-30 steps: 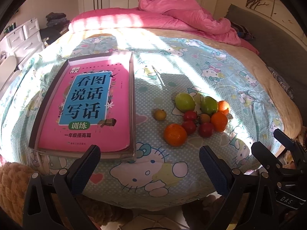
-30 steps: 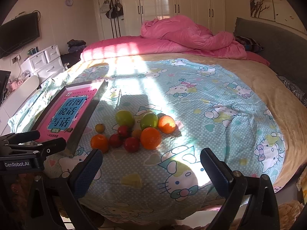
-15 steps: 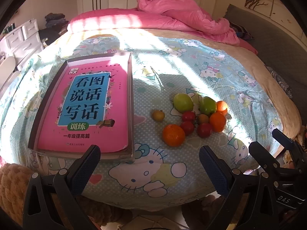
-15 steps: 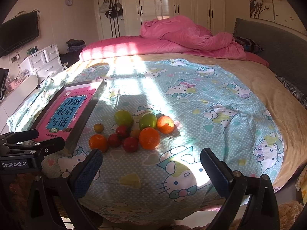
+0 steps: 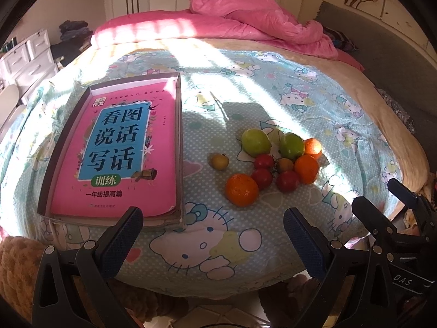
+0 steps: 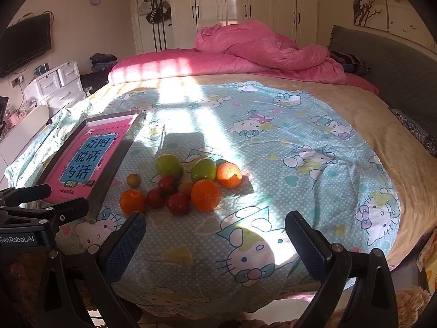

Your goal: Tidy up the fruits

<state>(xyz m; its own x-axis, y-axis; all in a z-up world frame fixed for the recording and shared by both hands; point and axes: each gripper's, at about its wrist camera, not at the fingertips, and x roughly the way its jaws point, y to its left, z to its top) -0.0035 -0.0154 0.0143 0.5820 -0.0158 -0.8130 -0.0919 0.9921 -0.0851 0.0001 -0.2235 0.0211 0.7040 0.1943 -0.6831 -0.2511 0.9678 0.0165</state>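
Only the right wrist view shows the television [image 6: 24, 43]. Both grippers [image 5: 213, 235] [image 6: 215, 235], jaws released, hover off the bed's [image 6: 355, 125] near edge; open sheet lies right of the fruits [image 6: 185, 183].

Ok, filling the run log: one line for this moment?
left gripper open | right gripper open | fruits clustered on bedsheet, untouched | tray holds book

We've got bare bedspread [image 6: 273, 136] right of the fruit pile [image 6: 188, 183]; on its left the tray's wall [image 5: 179, 147] leaves only a narrow gap.
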